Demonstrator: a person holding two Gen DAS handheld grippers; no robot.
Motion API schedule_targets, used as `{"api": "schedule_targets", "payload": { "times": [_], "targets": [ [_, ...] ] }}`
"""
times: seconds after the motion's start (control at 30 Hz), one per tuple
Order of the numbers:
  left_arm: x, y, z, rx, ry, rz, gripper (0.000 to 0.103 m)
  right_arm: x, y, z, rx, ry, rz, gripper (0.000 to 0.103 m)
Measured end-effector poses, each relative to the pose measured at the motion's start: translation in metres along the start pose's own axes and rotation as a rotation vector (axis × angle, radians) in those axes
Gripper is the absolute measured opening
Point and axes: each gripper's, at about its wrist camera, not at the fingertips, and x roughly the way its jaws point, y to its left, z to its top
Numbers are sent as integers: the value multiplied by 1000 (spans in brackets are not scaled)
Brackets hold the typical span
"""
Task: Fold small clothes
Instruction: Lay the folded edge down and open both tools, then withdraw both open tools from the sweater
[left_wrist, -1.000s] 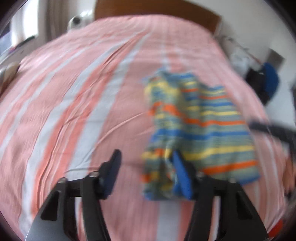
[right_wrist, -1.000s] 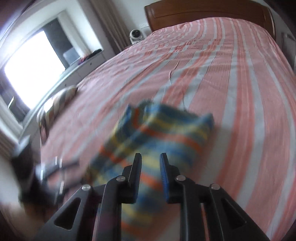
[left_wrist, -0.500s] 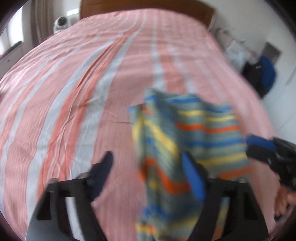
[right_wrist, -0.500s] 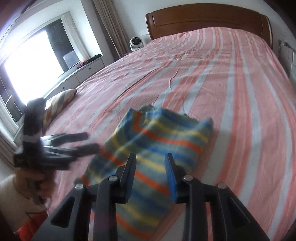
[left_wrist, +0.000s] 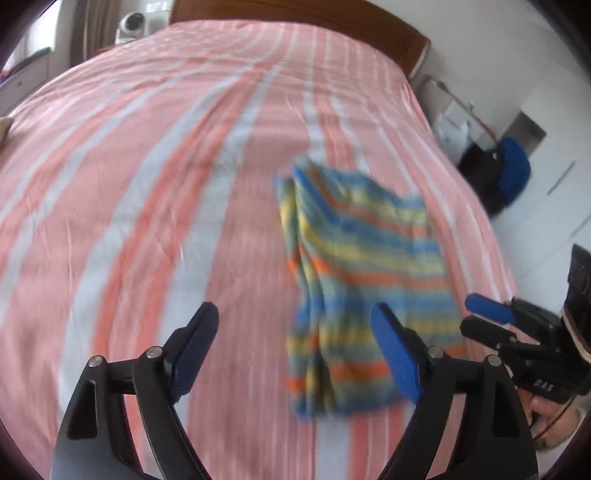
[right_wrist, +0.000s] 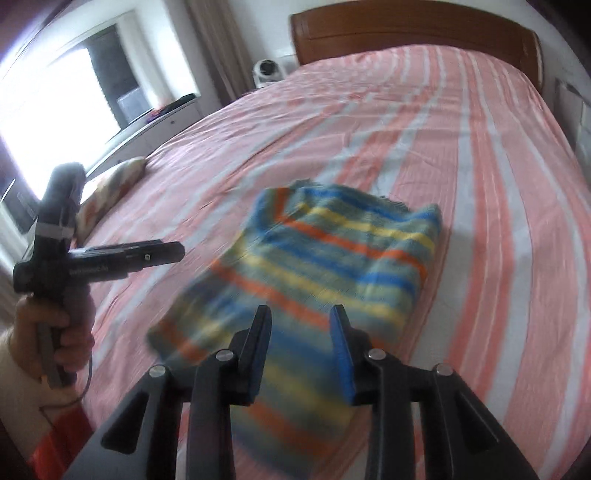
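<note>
Striped garment (left_wrist: 364, 284) dropped flat, both grippers released, pillow (right_wrist: 110, 192) beside

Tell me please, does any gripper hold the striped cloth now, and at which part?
Nothing is held. The left gripper and right gripper are open above the striped garment, which lies on the bed.

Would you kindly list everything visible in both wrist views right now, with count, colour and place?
striped garment: one, blue, yellow and orange stripes, lying folded on the bedspread
bedspread: one, pink and white stripes, covering the bed
headboard: one, brown wood, far end of the bed
pillow: one, patterned, left edge of the bed
fan: one, white, beside the headboard
window: one, bright, left wall
bag: one, blue and black, floor right of the bed
left tongs: one, black with blue pads, open, empty
right tongs: one, black with blue pads, open, above the garment's near end
</note>
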Motion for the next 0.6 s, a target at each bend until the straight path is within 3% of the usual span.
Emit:
{"api": "schedule_targets", "payload": {
  "times": [0.1,0.2,0.23,0.3,0.37,0.4,0.43,0.6],
  "targets": [
    [23,-5,-24,78,93,170,79,5,15,-31,-15,42,-13,42],
    [9,-1,-33,77,72,210,78,13,17,-61,42,132,-44,42],
    [0,-2,-34,81,58,232,78,2,19,-67,72,114,-43,42],
    [-23,-7,-38,97,11,238,90,-23,25,-74,93,68,-33,44],
    [-41,-14,-42,120,-46,269,97,-43,31,-78,101,24,-51,64],
    [-48,-17,-43,134,-65,282,97,-52,33,-80,106,0,-74,87],
    [-53,-21,-45,150,-81,297,97,-60,35,-82,111,-22,-102,101],
    [-65,-36,-51,190,-115,330,98,-67,29,-83,158,-26,-130,102]
  ]
}}
